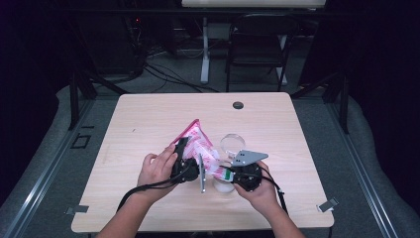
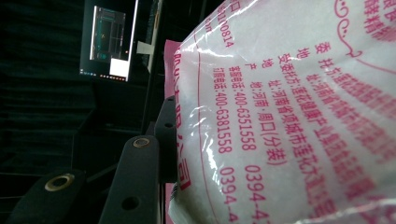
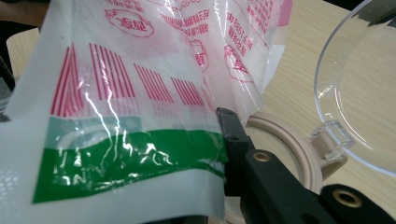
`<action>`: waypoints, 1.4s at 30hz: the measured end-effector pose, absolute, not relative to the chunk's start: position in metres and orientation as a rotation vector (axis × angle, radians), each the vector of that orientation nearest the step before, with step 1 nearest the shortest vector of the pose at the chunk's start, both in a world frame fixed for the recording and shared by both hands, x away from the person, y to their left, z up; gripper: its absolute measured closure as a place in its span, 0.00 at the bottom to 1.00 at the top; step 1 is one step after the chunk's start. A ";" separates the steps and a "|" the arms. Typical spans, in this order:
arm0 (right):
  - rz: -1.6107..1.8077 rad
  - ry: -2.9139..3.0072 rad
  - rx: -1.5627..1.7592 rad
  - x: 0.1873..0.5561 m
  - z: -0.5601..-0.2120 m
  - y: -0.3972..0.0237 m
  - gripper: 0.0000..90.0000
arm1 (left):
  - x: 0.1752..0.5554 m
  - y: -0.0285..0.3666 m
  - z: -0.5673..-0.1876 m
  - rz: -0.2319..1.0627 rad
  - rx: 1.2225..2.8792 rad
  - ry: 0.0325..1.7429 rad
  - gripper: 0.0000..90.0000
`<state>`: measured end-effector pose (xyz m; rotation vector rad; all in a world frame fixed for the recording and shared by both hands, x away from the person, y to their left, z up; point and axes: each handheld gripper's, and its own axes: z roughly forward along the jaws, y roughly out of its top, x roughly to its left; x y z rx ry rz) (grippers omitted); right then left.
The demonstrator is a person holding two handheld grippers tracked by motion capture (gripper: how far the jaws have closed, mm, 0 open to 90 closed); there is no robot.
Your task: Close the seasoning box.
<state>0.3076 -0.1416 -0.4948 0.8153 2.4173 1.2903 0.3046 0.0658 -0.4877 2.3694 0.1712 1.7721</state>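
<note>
A clear plastic bag (image 1: pixel 200 144) of white granules with pink print is held up over the wooden table (image 1: pixel 148 124), tilted. My left gripper (image 1: pixel 185 147) is shut on its upper left side; in the left gripper view the bag (image 2: pixel 289 116) presses against a black finger (image 2: pixel 140 177). My right gripper (image 1: pixel 224 173) is shut on the bag's lower end, near the green band (image 3: pixel 130 158). Below that end stands a glass jar (image 1: pixel 223 186) with a beige rim (image 3: pixel 294 149). Its clear hinged lid (image 1: pixel 233 144) is open (image 3: pixel 359 93).
A black cable grommet (image 1: pixel 238 105) sits near the table's far edge. Behind the table stand a black folding chair (image 1: pixel 257 44) and a white desk leg (image 1: pixel 204 54). A lit monitor (image 2: pixel 109 42) shows in the dark background.
</note>
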 end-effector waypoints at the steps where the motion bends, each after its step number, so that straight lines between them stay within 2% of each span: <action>1: 1.290 2.417 0.816 0.308 -0.495 -0.142 1.00 | 0.305 0.066 -0.487 1.774 2.367 0.167 0.69; 42: 1.301 2.402 0.825 0.308 -0.494 -0.145 1.00 | 0.303 0.061 -0.478 1.825 2.350 0.108 0.70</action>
